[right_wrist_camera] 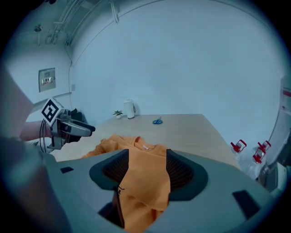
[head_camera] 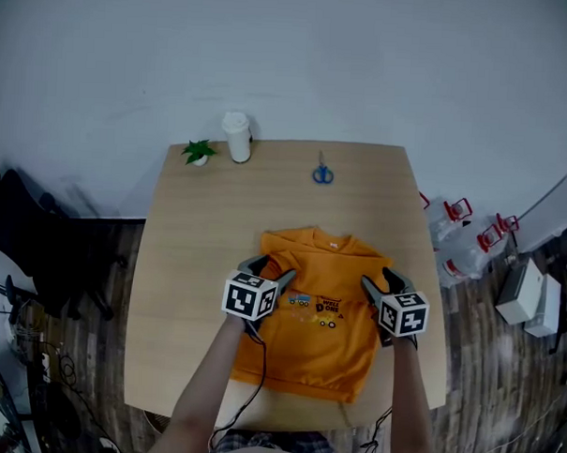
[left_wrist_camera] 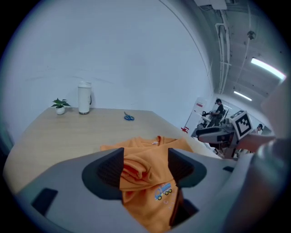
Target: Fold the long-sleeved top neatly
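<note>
Orange long-sleeved top (head_camera: 321,340) flat on near half of wooden table (head_camera: 188,264), collar toward far edge, hem toward person. Left gripper (left_wrist_camera: 145,164) at top's left edge, beside chest print, clamped on bunched orange fabric filling gap between pads. Right gripper (right_wrist_camera: 145,167) at top's right edge, roughly level with left, closed on flatter strip of same top. Scissors (head_camera: 322,174), white cup (head_camera: 237,136), small plant (head_camera: 199,152) along far table edge, well apart from top.
</note>
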Demonstrator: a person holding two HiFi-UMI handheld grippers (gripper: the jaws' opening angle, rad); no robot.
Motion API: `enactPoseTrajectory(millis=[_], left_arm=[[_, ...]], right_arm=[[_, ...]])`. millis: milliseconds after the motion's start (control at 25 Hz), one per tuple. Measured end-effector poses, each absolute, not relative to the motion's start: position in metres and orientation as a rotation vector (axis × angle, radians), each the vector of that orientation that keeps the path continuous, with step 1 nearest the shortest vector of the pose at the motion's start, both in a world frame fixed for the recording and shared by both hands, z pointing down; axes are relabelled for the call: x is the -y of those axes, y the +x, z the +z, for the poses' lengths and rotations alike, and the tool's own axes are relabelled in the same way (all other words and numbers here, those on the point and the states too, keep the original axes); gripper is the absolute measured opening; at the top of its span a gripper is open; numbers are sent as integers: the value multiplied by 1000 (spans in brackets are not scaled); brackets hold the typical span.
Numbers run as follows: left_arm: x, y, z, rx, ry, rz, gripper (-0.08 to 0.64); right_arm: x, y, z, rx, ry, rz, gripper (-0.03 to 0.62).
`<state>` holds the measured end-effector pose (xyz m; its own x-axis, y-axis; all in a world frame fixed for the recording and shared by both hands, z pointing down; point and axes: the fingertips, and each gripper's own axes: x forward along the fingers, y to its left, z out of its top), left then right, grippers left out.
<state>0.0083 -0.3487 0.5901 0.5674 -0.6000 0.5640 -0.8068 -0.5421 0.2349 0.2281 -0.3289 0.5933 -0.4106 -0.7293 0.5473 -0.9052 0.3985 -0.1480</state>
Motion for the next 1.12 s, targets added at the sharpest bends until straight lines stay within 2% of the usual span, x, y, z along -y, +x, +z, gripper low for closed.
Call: enactPoseTrajectory(millis=[400, 560, 720, 1120], left_arm=[[395, 32, 637, 882, 2372, 1049, 339], [415, 39, 654, 762, 2419, 1275, 354], [426, 42, 673, 599, 2401, 1457, 359], [447, 28, 713, 354, 2311, 1789, 368]], right_arm=[[374, 230, 620, 2146, 1029, 417, 284], [384, 230, 641, 2106, 858, 448, 303], [396, 232, 659, 2074, 752, 487, 357], [406, 242, 694, 1914, 564, 505, 379]])
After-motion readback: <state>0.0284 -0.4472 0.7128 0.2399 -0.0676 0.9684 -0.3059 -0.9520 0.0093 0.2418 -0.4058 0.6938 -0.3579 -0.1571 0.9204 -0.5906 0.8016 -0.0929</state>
